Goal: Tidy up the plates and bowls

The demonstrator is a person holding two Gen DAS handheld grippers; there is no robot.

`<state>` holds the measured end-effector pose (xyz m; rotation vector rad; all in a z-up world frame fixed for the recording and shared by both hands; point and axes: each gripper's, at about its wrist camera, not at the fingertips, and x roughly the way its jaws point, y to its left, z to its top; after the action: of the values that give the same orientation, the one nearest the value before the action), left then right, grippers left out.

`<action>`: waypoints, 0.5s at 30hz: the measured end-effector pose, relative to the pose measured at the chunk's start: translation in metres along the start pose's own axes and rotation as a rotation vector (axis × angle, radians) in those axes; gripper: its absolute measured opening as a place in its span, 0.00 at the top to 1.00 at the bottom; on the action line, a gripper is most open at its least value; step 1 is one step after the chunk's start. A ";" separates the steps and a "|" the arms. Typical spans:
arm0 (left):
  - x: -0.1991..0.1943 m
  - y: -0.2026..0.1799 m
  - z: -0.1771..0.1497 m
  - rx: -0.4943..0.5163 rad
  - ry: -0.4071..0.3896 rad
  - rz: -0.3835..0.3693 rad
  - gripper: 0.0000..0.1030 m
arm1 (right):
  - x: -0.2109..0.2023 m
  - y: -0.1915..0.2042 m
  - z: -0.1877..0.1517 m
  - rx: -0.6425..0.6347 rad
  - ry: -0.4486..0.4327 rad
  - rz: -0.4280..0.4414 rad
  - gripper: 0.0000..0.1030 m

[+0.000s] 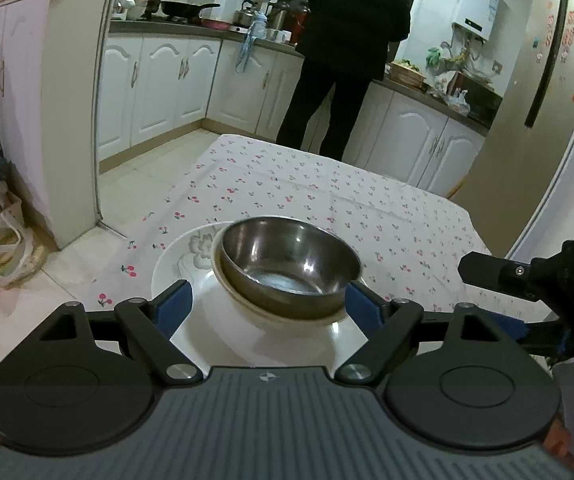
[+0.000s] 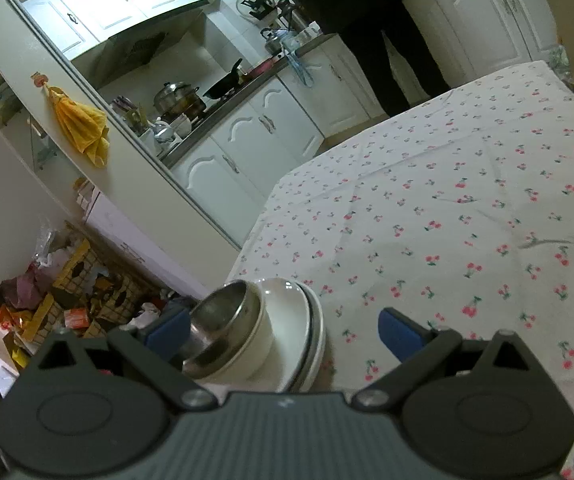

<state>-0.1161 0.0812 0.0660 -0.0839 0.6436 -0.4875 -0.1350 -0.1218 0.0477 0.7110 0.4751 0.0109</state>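
A steel bowl (image 1: pixel 287 264) sits nested in a white bowl (image 1: pixel 255 310), which stands on a white flowered plate (image 1: pixel 183 260) on the cherry-print tablecloth (image 1: pixel 367 208). My left gripper (image 1: pixel 267 300) is open, its blue pads either side of the bowls, near the table's front. In the right wrist view the steel bowl (image 2: pixel 219 320) in the white bowl (image 2: pixel 255 340) tops stacked plates (image 2: pixel 307 320) at the table's left edge. My right gripper (image 2: pixel 283 332) is open, with the stack between its fingers. It also shows in the left wrist view (image 1: pixel 527 276).
A person in black (image 1: pixel 351 40) stands at the kitchen counter beyond the table. White cabinets (image 1: pixel 167 76) line the far wall, a fridge (image 1: pixel 547 100) at right. Bags and boxes (image 2: pixel 67 300) clutter the floor left of the table (image 2: pixel 467 208).
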 end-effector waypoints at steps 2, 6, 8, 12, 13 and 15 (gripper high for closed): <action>-0.001 0.000 0.000 0.015 0.000 0.007 0.00 | -0.005 0.001 -0.004 -0.011 -0.006 -0.006 0.03; -0.001 -0.004 -0.003 0.047 -0.001 0.024 0.00 | -0.015 0.003 -0.011 -0.025 -0.025 -0.028 0.03; -0.002 -0.004 -0.004 0.057 0.001 0.031 0.00 | -0.019 0.004 -0.013 -0.032 -0.036 -0.040 0.03; -0.003 -0.002 -0.005 0.084 0.001 0.059 0.00 | -0.027 0.009 -0.018 -0.061 -0.055 -0.067 0.03; -0.003 -0.001 -0.005 0.087 0.002 0.062 0.00 | -0.028 0.009 -0.019 -0.065 -0.058 -0.071 0.03; -0.003 0.000 -0.005 0.090 0.005 0.067 0.00 | -0.031 0.011 -0.022 -0.076 -0.063 -0.081 0.03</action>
<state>-0.1213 0.0832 0.0635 0.0244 0.6261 -0.4512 -0.1706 -0.1051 0.0532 0.6158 0.4403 -0.0693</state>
